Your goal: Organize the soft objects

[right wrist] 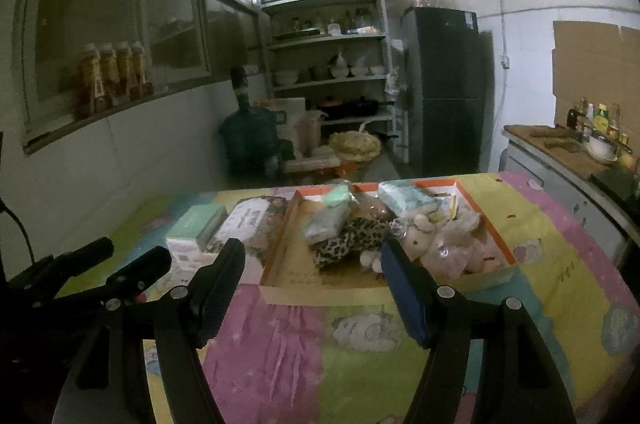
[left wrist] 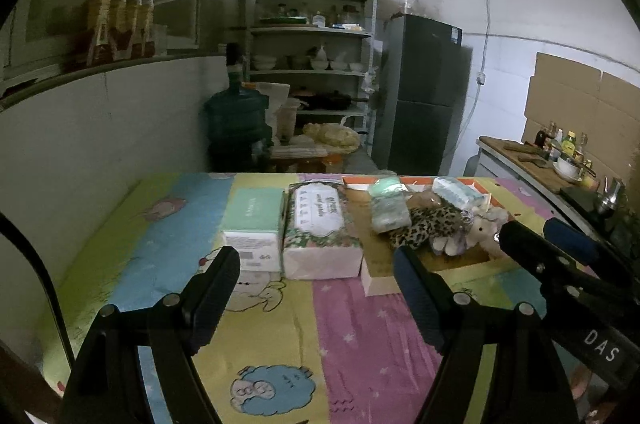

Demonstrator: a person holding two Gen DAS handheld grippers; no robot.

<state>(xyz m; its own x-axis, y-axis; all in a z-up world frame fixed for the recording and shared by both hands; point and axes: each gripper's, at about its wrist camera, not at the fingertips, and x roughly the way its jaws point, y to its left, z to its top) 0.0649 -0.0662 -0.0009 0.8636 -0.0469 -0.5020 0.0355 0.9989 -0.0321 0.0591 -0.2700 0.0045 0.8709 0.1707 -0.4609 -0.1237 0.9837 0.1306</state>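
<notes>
A shallow orange-rimmed cardboard box (right wrist: 280,248) (left wrist: 374,282) sits on the cartoon-print table cover. It holds a leopard-print soft item (right wrist: 350,242) (left wrist: 430,224), pale plush toys (right wrist: 420,242) (left wrist: 482,230) and wrapped tissue packs (right wrist: 404,197) (left wrist: 388,209). Left of the box lie a floral tissue pack (left wrist: 320,228) (right wrist: 248,220) and a mint tissue box (left wrist: 252,220) (right wrist: 198,226). My left gripper (left wrist: 316,276) is open and empty above the table, short of the floral pack. My right gripper (right wrist: 312,264) is open and empty in front of the box.
The table cover (right wrist: 360,364) (left wrist: 304,344) spreads in front of both grippers. Behind the table stand a water jug (right wrist: 250,135), a shelf rack of dishes (right wrist: 332,63) and a dark fridge (right wrist: 448,87). A counter with bottles (right wrist: 592,139) runs along the right.
</notes>
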